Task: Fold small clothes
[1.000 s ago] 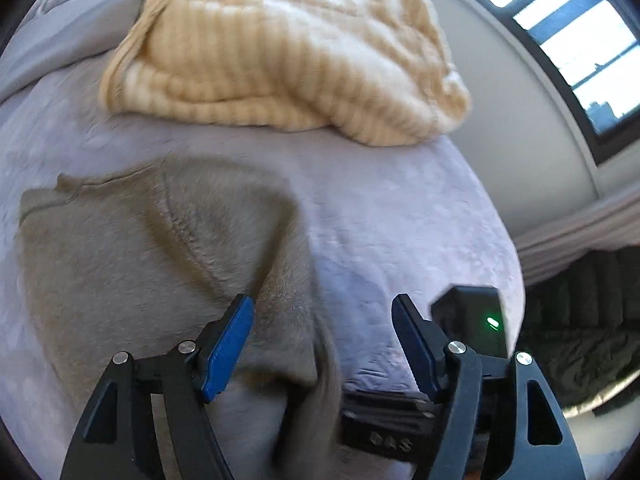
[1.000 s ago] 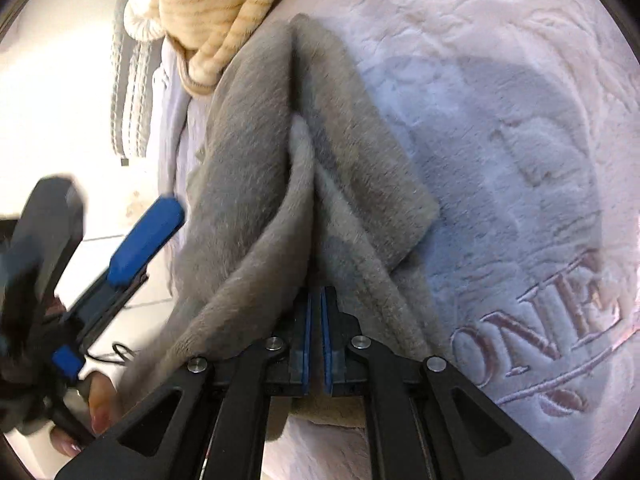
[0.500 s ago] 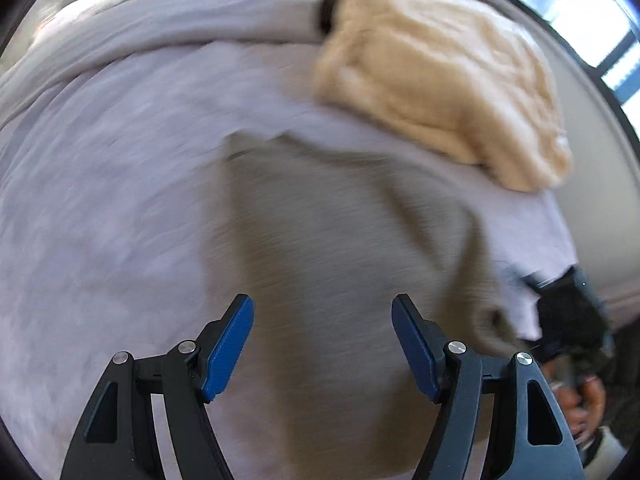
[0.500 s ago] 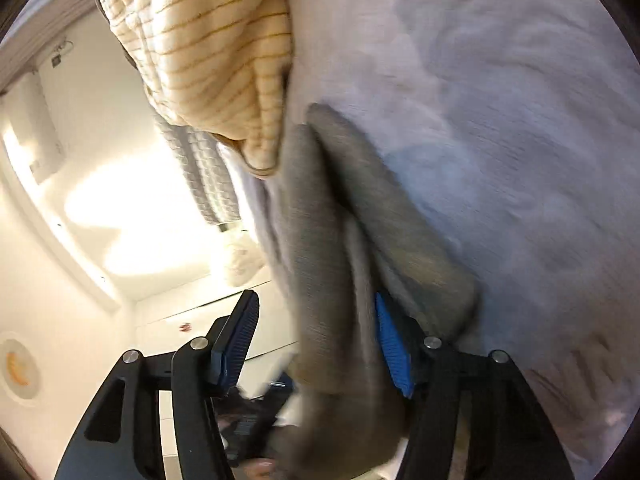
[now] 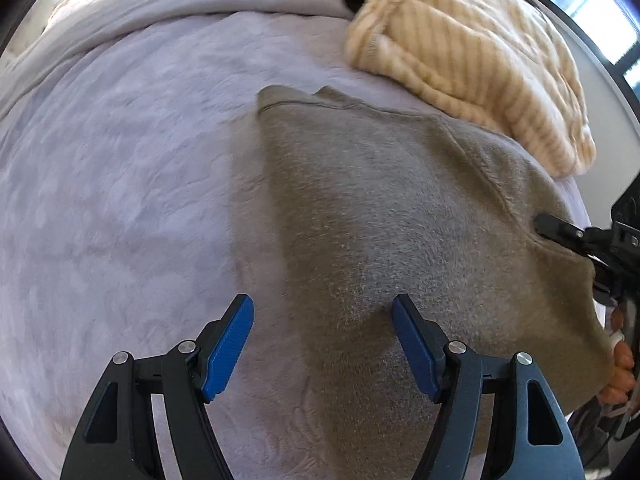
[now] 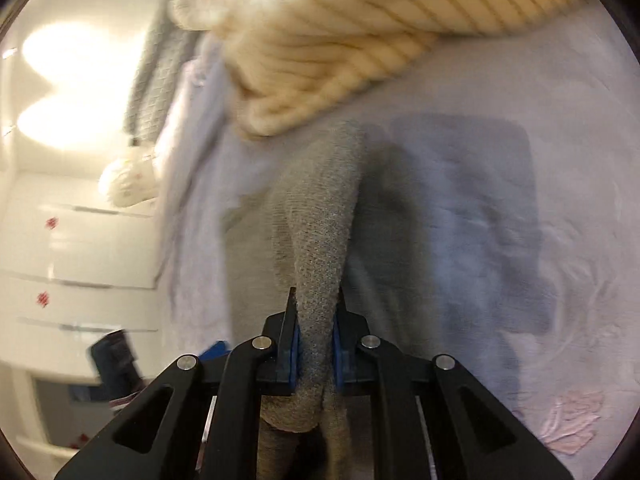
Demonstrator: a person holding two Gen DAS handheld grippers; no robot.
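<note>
We see the grey-brown fleece garment (image 5: 400,220) spread mid-frame on the lilac blanket (image 5: 120,200). Our right gripper (image 6: 316,344) pinches its bunched edge at lower centre; our left gripper (image 5: 322,344) hovers, fingers spread. A cream striped knit (image 5: 472,52) sits upper right.

Fuzzy taupe garment (image 5: 400,216) spread on lilac blanket, right edge bunched and lifted, beside striped cream knit.
</note>
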